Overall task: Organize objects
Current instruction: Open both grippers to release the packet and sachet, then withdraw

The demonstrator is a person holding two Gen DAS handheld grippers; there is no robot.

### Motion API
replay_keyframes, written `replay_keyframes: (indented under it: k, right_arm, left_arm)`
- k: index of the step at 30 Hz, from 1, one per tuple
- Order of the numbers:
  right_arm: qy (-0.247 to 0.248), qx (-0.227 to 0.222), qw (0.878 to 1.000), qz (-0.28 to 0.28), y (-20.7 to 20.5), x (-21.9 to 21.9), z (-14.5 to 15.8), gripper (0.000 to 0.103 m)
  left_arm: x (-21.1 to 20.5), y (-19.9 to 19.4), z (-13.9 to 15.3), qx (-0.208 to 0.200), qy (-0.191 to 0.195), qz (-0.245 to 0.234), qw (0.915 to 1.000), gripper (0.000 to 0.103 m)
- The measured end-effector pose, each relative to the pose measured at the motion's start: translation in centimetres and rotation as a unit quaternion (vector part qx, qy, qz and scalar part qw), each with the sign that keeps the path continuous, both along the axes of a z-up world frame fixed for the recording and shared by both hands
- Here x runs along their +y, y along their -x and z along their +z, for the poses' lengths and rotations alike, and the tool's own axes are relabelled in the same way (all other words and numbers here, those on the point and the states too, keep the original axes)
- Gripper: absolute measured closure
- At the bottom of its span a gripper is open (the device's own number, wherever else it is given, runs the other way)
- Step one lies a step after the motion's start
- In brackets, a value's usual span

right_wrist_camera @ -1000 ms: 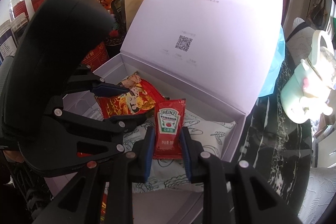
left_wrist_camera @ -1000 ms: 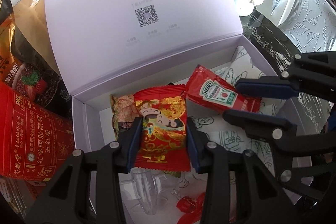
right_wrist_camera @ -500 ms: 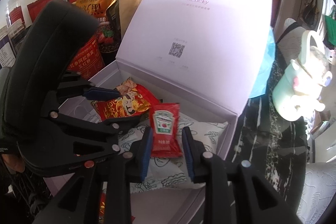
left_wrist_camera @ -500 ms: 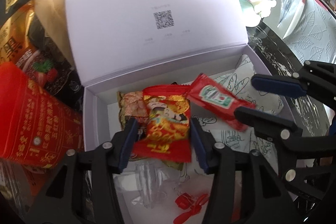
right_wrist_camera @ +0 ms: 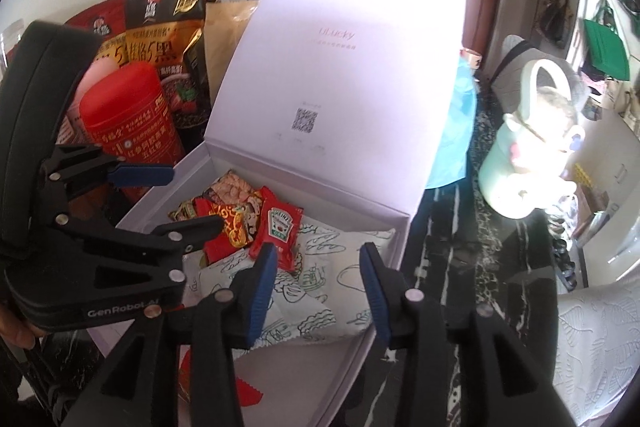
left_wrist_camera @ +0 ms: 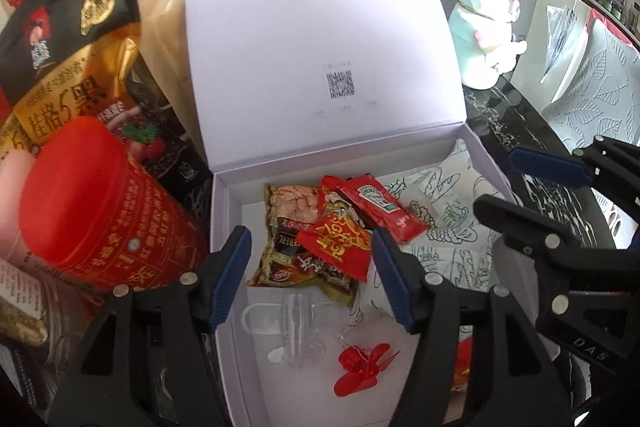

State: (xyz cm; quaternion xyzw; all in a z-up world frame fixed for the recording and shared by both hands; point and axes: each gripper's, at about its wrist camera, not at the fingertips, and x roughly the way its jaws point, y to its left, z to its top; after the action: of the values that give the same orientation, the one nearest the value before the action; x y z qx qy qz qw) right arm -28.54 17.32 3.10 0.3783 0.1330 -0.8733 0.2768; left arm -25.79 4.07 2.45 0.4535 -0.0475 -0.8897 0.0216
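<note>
Ketchup packet [right_wrist_camera: 279, 233] & red snack pack [left_wrist_camera: 340, 241] lie loose in white box [left_wrist_camera: 222, 227], both grippers (left [left_wrist_camera: 310, 273], right [right_wrist_camera: 316, 281]) opening w/ nothing between; risk: fingers snag packs on way out.

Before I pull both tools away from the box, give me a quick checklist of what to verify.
1. Left tool free of the red snack packet: ok, jaws opening, pads clear of it.
2. Right tool free of the ketchup sachet: ok, jaws opening, nothing between them.
3. Both packets inside the white box: ok.
4. Lid upright, out of the path: ok.
5. Red canister beside the box standing steady: cannot tell.
</note>
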Motion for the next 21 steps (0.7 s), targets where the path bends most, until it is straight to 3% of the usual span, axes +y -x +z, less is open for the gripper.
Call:
replay_keyframes:
  k: [3, 6, 11, 17, 21]
  right_arm:
    - [0.002, 0.009, 1.0, -0.006, -0.4, 0.2, 0.8, 0.059]
    - [0.004, 0.018, 1.0, -0.011, -0.9, 0.4, 1.6, 0.055]
    - [0.001, 0.031, 0.999, -0.031, -1.4, 0.7, 2.4, 0.038]
    - [0.014, 0.051, 0.997, -0.061, -2.8, 1.7, 3.1, 0.022]
    - [0.03, 0.065, 0.994, -0.078, -4.3, 2.9, 3.9, 0.019]
  left_arm:
    - [0.8, 0.7, 0.1, 0.006, 0.006, 0.006, 0.9999, 0.039]
    - [0.9, 0.3, 0.5, 0.017, 0.009, 0.012, 0.9998, 0.03]
    - [1.5, -0.3, 0.6, 0.032, 0.013, 0.017, 0.9993, 0.018]
    - [1.3, -2.2, 1.8, 0.05, 0.005, 0.032, 0.9982, 0.016]
    - [1.1, -4.0, 3.2, 0.066, -0.004, 0.039, 0.997, 0.014]
